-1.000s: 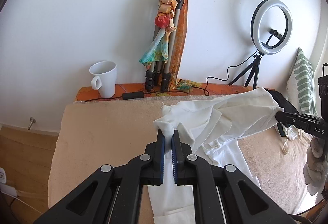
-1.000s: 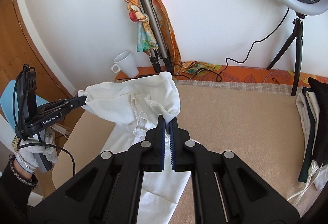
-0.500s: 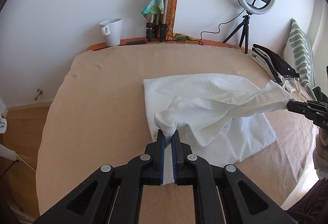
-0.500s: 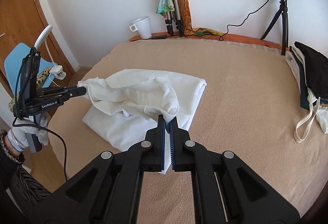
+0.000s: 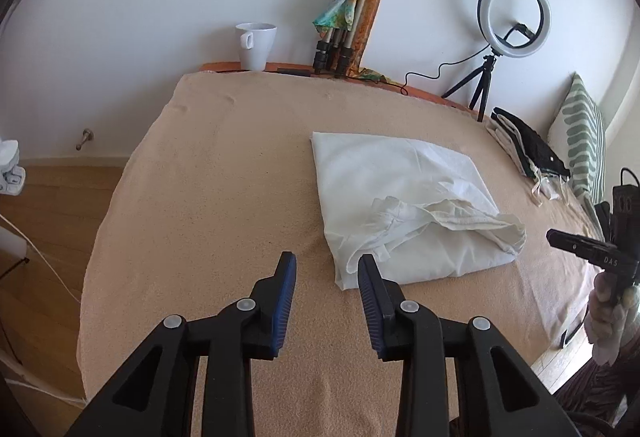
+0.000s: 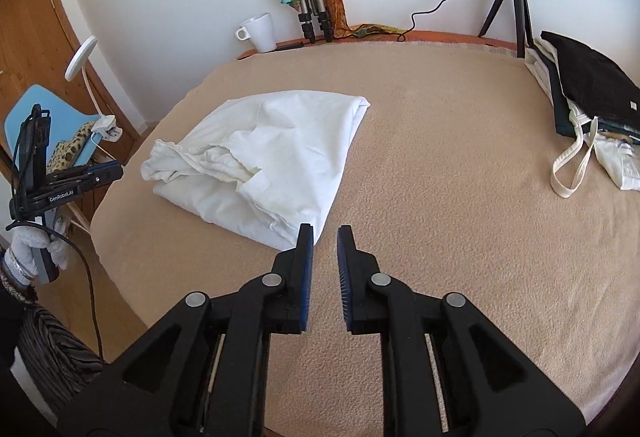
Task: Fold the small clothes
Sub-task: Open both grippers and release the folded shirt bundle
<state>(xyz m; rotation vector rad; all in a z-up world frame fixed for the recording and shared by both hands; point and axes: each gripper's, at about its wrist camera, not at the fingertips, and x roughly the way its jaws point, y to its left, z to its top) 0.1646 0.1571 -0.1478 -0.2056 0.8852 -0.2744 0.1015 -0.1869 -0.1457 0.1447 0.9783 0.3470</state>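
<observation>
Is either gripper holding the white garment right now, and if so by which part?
Neither. The left gripper and right gripper have just been opening, with nothing between their jaws; the white garment lies folded on the bed.

Right tongs [image 6: 323, 233], just opened and empty, beside the folded white garment [image 6: 264, 161].
</observation>
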